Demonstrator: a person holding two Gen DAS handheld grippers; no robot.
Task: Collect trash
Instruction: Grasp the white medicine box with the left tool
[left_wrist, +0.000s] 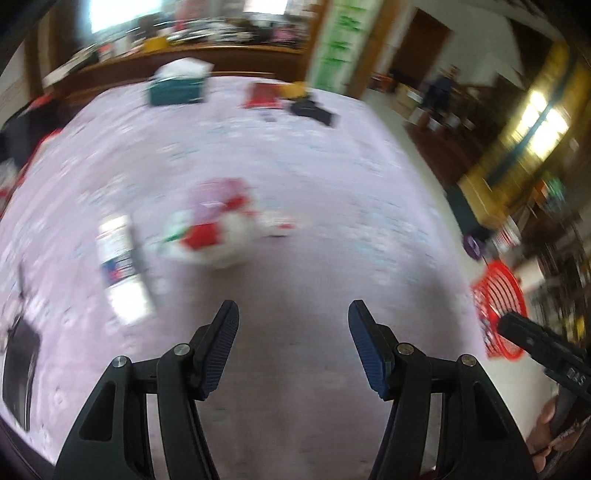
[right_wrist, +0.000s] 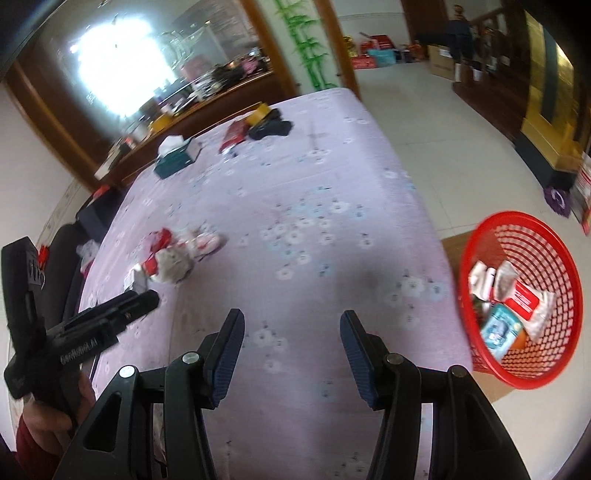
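Note:
A heap of crumpled red and white wrappers (left_wrist: 221, 229) lies on the lilac flowered bed sheet (left_wrist: 295, 166), ahead of my left gripper (left_wrist: 293, 308), which is open and empty above the sheet. A blurred white packet (left_wrist: 118, 258) lies left of the heap. In the right wrist view the same heap (right_wrist: 177, 254) sits far left, and my right gripper (right_wrist: 292, 315) hangs open and empty over the sheet (right_wrist: 295, 192). A red mesh basket (right_wrist: 524, 295) with several wrappers in it stands beside the bed on the right, also seen as the basket (left_wrist: 498, 295).
At the bed's far end are a teal tissue box (right_wrist: 175, 160), a red pouch (right_wrist: 234, 134) and a black item (right_wrist: 271, 127). A dark flat object (left_wrist: 18, 369) lies at the left edge. White tiled floor (right_wrist: 443, 129) runs along the right. A wooden headboard shelf (left_wrist: 184, 55) holds clutter.

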